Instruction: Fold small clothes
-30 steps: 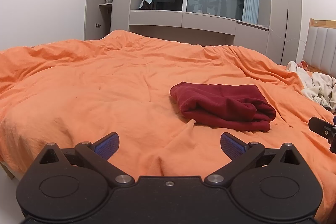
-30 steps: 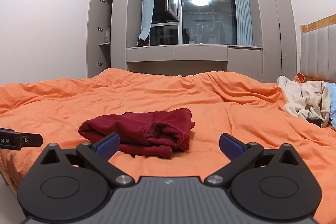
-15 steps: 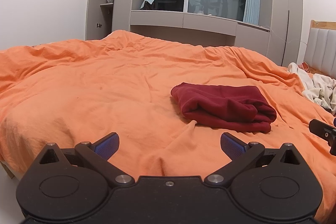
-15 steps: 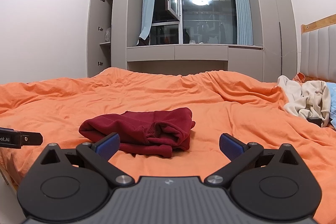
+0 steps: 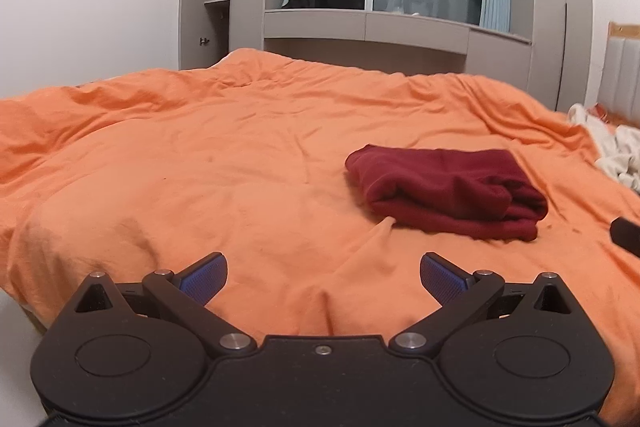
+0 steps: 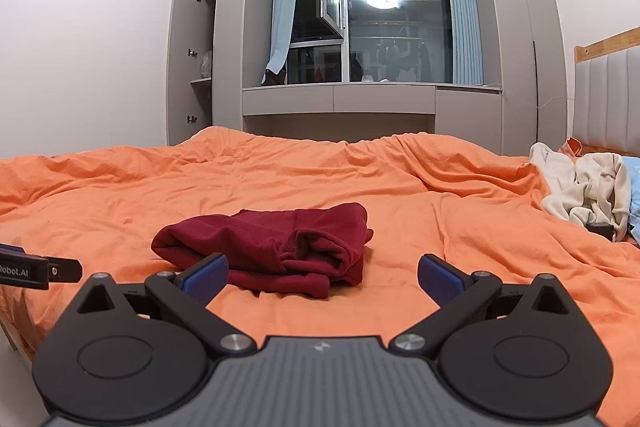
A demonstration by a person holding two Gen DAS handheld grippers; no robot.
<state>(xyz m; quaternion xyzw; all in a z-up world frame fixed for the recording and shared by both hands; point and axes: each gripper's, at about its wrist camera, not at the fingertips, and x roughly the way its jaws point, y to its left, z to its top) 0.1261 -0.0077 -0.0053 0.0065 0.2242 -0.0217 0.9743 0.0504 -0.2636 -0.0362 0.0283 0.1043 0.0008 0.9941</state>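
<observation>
A dark red garment (image 5: 446, 191) lies folded in a compact bundle on the orange duvet (image 5: 200, 167). It also shows in the right wrist view (image 6: 272, 247), just beyond my right gripper. My left gripper (image 5: 323, 277) is open and empty, low over the duvet's near edge, with the garment ahead to its right. My right gripper (image 6: 322, 277) is open and empty, with its left finger (image 6: 204, 273) in front of the garment's near edge. The left gripper's tip (image 6: 38, 269) shows at the left edge of the right wrist view.
A pile of cream clothes (image 6: 580, 191) lies at the right by the padded headboard (image 6: 608, 95). Grey wardrobes (image 6: 192, 59) and a window (image 6: 396, 23) stand beyond the bed. The bed's near edge (image 6: 16, 331) drops off at lower left.
The left wrist view has shifted slightly, so the garment sits a little further right and the right gripper's tip has slid toward the frame's edge. The garment has not moved.
</observation>
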